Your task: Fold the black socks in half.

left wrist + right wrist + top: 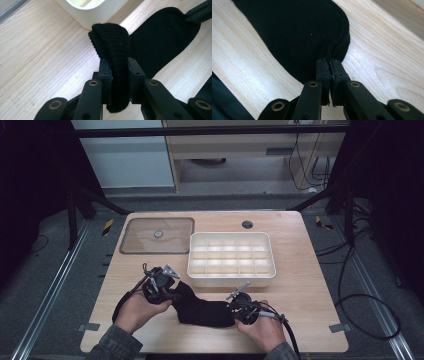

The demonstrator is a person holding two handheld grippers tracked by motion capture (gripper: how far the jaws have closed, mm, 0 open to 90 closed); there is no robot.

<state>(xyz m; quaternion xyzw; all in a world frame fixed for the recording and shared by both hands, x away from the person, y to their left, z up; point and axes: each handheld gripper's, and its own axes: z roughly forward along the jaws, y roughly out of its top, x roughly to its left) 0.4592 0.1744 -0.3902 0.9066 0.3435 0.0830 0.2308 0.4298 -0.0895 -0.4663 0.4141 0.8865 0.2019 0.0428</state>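
A black sock (202, 309) lies flat on the wooden table near its front edge, stretched between my two grippers. My left gripper (172, 295) is shut on the sock's ribbed cuff (113, 47), which bunches up thick between the jaws and is lifted off the wood. My right gripper (234, 311) is shut on the thin edge of the sock's other end (337, 47). The body of the sock (294, 32) rests on the table ahead of the right jaws. A hand holds each gripper from the bottom of the high view.
A white divided box (231, 259) with several compartments stands just behind the sock; its corner (87, 15) is close to the left gripper. A clear flat lid (157, 235) lies at the back left. A small dark round hole (247, 224) marks the table's far side.
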